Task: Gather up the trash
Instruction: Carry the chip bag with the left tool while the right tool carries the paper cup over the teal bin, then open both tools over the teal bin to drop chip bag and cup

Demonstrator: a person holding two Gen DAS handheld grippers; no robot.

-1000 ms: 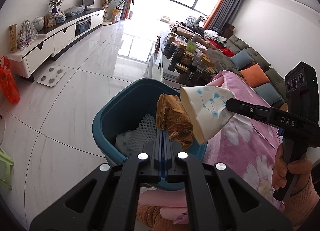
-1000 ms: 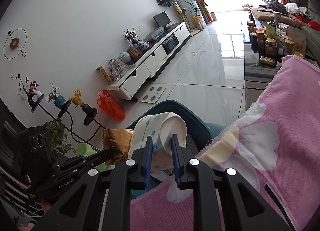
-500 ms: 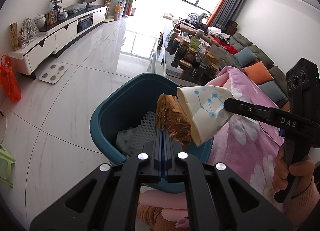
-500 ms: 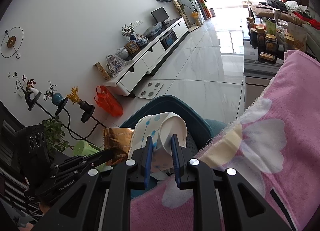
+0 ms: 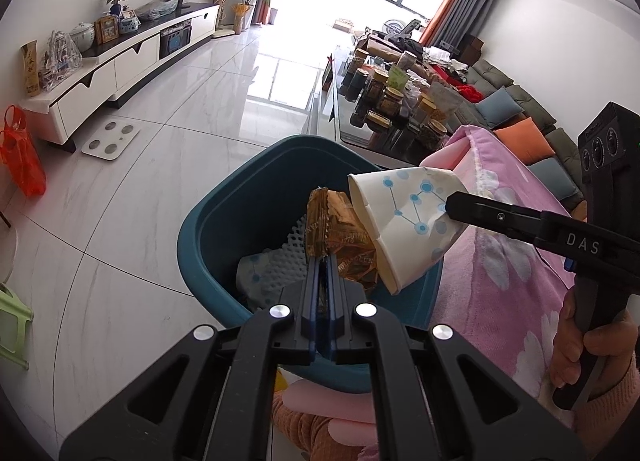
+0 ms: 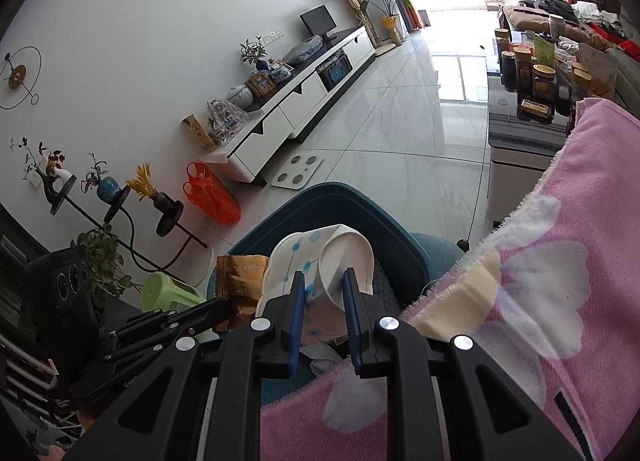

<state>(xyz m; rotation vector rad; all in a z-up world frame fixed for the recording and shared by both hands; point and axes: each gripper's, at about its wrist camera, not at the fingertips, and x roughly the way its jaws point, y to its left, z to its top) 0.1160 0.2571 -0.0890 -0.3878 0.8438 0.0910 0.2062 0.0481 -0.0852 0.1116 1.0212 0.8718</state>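
- Trash is hanging over the teal bin [image 5: 208, 237] in both grippers at once, and each wrist view is giving its own side of the story.
- Left gripper [image 5: 322, 261] is pressing its jaws together on the lower edge of a crumpled golden-brown wrapper [image 5: 340, 237], which is standing up above the bin's opening.
- From the left wrist view, the right gripper [image 5: 450, 203] is reaching in from the right edge, nipping the squashed base of a white paper cup [image 5: 404, 221] with blue dots; the cup's open mouth is facing down-left and sitting just beside the wrapper.
- Only this view is looking into the bin: white foam netting [image 5: 288, 257] and another piece of dotted paper are lying inside.
- A person's hand [image 5: 588, 345] with a pink sleeve is gripping the right tool's handle, also seen only here.
- Switching to the right wrist view, the right gripper [image 6: 322, 281] is showing narrowly parted jaws pinching the flattened paper cup [image 6: 320, 257] between the blue pads.
- This side is showing the wrapper's [image 6: 240, 285] flat printed face, left of the cup, with the left gripper [image 6: 224, 307] coming in from the lower left.
- The bin's [image 6: 384, 221] inside is mostly hidden behind the cup here.
- A pink flowered blanket [image 6: 560, 261] is filling the right side, just beside the bin.
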